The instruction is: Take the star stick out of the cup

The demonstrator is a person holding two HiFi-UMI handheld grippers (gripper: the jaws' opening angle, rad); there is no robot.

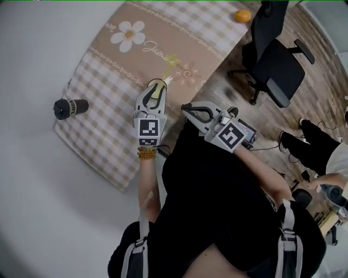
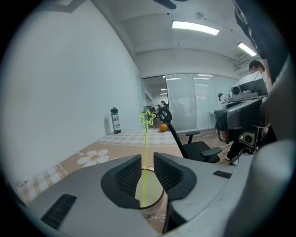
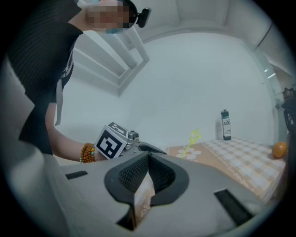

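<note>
A pale cup (image 1: 165,83) stands near the front edge of the checked tablecloth (image 1: 103,130). A thin yellow star stick (image 1: 173,59) rises out of it. My left gripper (image 1: 156,88) is open, its fingers either side of the cup. In the left gripper view the cup (image 2: 149,193) sits low between the fingers of the left gripper (image 2: 147,159), and the stick runs up to its star (image 2: 147,117). My right gripper (image 1: 185,107) hovers just right of the cup, off the table edge. The right gripper (image 3: 148,158) is shut on nothing, and the star stick (image 3: 193,137) shows beyond it.
A black bottle (image 1: 70,107) stands at the cloth's left corner, and an orange (image 1: 243,16) lies at the far end. A black office chair (image 1: 277,59) stands beside the table on the wood floor. Another person's legs (image 1: 304,144) are at the right.
</note>
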